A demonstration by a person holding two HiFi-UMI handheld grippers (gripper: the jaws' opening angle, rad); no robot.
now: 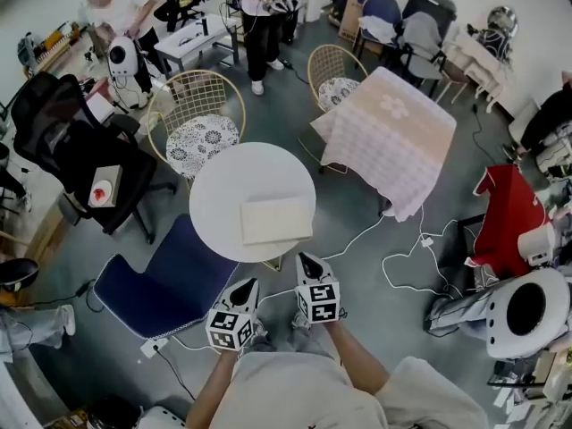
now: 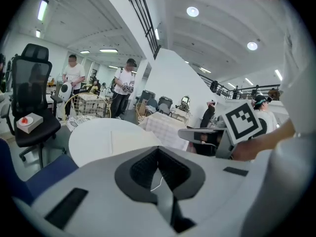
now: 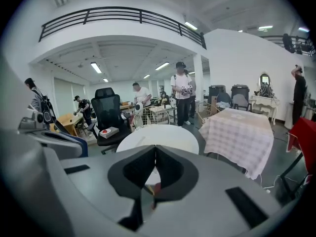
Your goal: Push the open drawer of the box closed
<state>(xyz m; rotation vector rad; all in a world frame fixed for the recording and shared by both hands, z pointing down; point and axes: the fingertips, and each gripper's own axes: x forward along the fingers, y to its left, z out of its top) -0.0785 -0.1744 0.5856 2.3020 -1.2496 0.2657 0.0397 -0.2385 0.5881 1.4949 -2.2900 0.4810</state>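
Note:
A flat white box [image 1: 276, 219] lies on the near right part of the round white table [image 1: 223, 195]; I cannot make out its drawer from here. Both grippers are held close to the person's body, short of the table's near edge and apart from the box. My left gripper [image 1: 248, 285] is shut with nothing in it, and its own view shows the jaws [image 2: 158, 149] meeting below the table top [image 2: 94, 137] and the box [image 2: 131, 139]. My right gripper [image 1: 308, 259] is also shut and empty, its jaws [image 3: 155, 147] pointing at the table [image 3: 163, 132].
A blue chair [image 1: 165, 280] stands by the table's near left and a black office chair [image 1: 76, 150] further left. Wire chairs [image 1: 201, 119] and a table with a checked cloth [image 1: 389, 137] stand behind. Cables [image 1: 402, 257] trail on the floor at right. People stand at the back.

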